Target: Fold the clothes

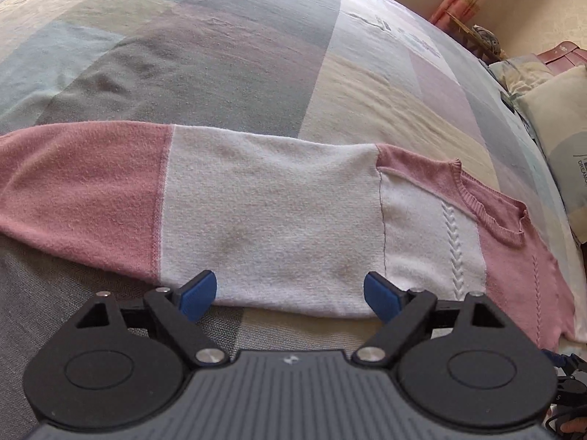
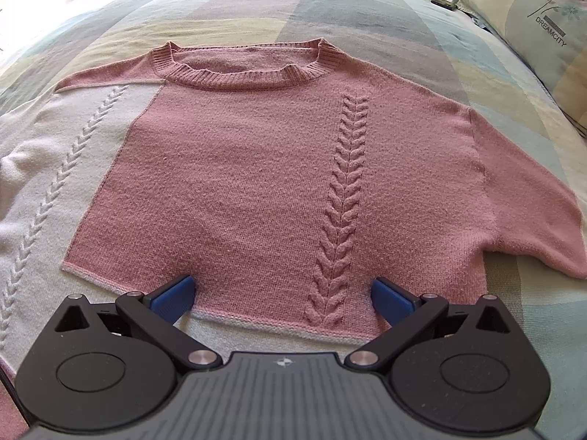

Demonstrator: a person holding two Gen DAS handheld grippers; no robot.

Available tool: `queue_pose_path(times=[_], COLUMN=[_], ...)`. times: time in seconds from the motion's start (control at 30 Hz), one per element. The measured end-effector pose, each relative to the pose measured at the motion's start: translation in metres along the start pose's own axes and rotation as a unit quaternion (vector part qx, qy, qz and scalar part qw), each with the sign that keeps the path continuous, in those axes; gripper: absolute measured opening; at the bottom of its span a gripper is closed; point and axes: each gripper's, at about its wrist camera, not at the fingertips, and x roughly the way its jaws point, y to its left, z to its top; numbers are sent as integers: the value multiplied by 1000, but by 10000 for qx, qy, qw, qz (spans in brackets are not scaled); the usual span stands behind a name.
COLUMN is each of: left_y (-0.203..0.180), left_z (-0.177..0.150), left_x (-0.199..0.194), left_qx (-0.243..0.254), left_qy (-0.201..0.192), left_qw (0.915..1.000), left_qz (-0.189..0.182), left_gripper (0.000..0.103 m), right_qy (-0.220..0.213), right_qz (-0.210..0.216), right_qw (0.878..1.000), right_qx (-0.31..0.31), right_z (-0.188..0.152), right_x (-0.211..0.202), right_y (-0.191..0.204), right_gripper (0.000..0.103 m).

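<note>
A pink and white knit sweater lies flat and face up on the bed, with its ribbed neckline at the far side. My right gripper hovers open over the hem, beside the cable stitch, with nothing between its fingers. In the left wrist view the sweater's sleeve stretches sideways, white near the body and pink toward the cuff at the left. My left gripper stands open over the near edge of the white part, its blue pads apart and not pinching the cloth.
A patchwork bedcover in pastel blocks spreads under and beyond the sweater. A pillow lies at the far right of the bed with a small dark object beside it. Curtains and a wall stand behind the bed.
</note>
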Motion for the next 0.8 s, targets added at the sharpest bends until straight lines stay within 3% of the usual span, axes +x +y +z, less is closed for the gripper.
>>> queue_pose_path(times=[0.1,0.27,0.37,0.43,0.6,0.8], left_y=[19,87,128,153,205,217], left_z=[21,47,53,58,61,80], left_x=[-8,-15,-20,-21,-19,-27], left_qx=[-8,-874,-1539,-1757,-2049,-1585], left_qy=[-285,-803,-989,-1124,-1163,-1101], left_qw=[9994,9884,9800,9741,9662,9710], left_qz=[210,949,781,876,1049,1413], left_gripper=[88,87,87,87,87,87], right_qy=[30,81,120,123,241,518], right_qz=[-6,-69,-113,-139,-181,-251], right_qw=[10000,9999,9999,9998,9995,9982], right_qx=[-4,20,47,62,83,182], right_z=[1,2,3,3,6,13], right_x=[1,1,1,1,2,5], right_y=[0,2,3,4,5,8], right_gripper=[103,103,103,103,103,103])
